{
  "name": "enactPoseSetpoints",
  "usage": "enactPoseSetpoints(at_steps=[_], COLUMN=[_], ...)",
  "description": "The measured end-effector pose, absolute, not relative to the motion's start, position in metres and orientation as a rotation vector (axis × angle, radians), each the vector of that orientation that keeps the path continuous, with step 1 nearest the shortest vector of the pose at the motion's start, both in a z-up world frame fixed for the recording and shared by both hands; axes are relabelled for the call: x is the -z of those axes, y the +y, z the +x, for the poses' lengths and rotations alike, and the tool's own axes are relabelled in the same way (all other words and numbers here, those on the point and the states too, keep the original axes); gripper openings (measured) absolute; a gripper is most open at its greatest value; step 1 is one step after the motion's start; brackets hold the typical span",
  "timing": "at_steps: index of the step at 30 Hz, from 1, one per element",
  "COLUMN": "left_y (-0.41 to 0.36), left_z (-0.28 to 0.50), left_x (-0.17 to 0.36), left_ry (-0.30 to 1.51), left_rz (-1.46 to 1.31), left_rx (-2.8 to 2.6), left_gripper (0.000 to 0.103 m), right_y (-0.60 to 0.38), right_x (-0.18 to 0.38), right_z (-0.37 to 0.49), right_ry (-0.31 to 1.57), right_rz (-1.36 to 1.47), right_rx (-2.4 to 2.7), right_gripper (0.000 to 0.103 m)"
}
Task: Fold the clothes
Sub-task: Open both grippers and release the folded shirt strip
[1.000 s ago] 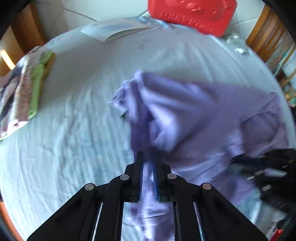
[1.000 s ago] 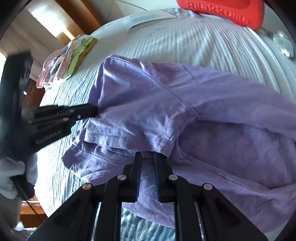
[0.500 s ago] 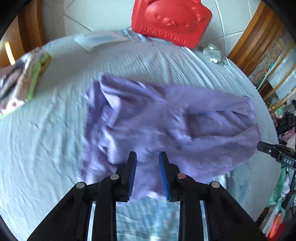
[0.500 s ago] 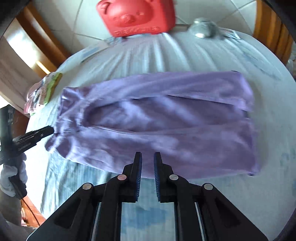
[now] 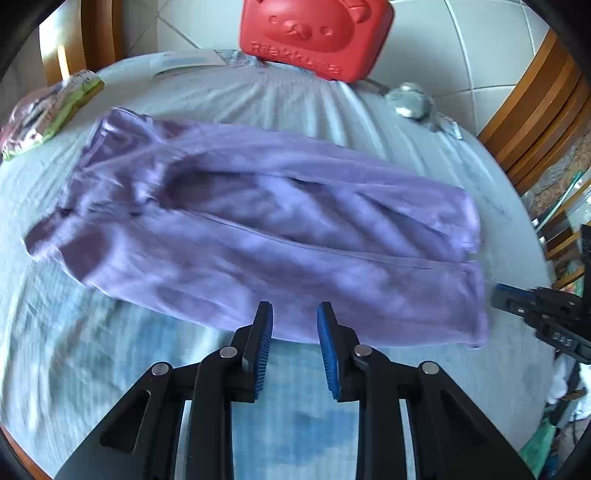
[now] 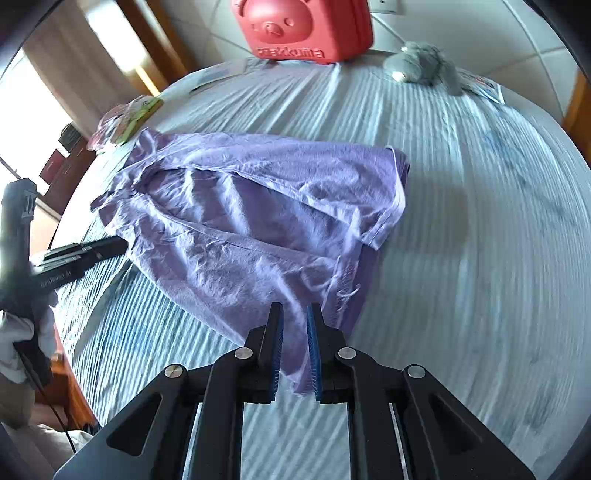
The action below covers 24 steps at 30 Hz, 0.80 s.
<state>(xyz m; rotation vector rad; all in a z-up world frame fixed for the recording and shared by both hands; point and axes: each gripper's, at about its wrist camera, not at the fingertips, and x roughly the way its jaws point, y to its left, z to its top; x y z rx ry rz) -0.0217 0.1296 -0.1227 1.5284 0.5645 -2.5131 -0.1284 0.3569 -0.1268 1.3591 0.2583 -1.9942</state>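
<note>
While left tongs (image 5: 294, 314) spread, purple garment (image 5: 258, 229) lies creased, folded lengthwise, right tongs (image 6: 294, 314) nearly closed over its corner.

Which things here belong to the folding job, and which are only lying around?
Belong to the job:
purple garment
left gripper
right gripper

Only lying around:
red bear case
grey plush toy
small folded pile

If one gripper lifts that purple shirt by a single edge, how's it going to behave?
The purple shirt would probably droop and bunch rather than hold its shape: it lies creased, with soft folds. It looks thin and likely light, its layers lying flat on the striped bedsheet. The folded layers may slide apart, so lifting with both grippers seems safer.
</note>
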Motion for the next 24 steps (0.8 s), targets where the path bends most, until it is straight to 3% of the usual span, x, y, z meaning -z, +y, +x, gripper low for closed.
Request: enactPoseSetpoints(at_steps=[3,13,14,16,17,20,24], left_y=[0.166,0.250,0.259,0.277,0.286,0.313,0.325], left_z=[-0.028,-0.034,-0.035,-0.039,-0.041,-0.048,-0.066], left_x=[0.125,0.145,0.145,0.146,0.146,0.148,0.158], left_ry=[0.596,0.680,0.687,0.697,0.701,0.696,0.663], left_rz=[1.525,1.385,1.359,1.305,1.279,1.220,1.197], left_rx=[2.528,2.331,2.304,2.249,2.222,2.138,2.047], left_gripper=[0.045,0.046,0.046,0.055,0.063,0.076,0.076], right_y=[0.365,0.388,0.389,0.389,0.388,0.383,0.367], right_x=[0.122,0.117,0.118,0.120,0.122,0.128,0.138], right_z=[-0.141,-0.197,-0.208,-0.222,-0.229,-0.246,-0.260], right_ry=[0.314,0.479,0.497,0.540,0.572,0.606,0.644], right_rz=[1.310,1.115,1.077,1.015,0.975,0.912,0.849], right_rx=[1.952,1.767,1.730,1.671,1.639,1.546,1.464], right_gripper=[0.012,0.013,0.016,0.043,0.064,0.065,0.065])
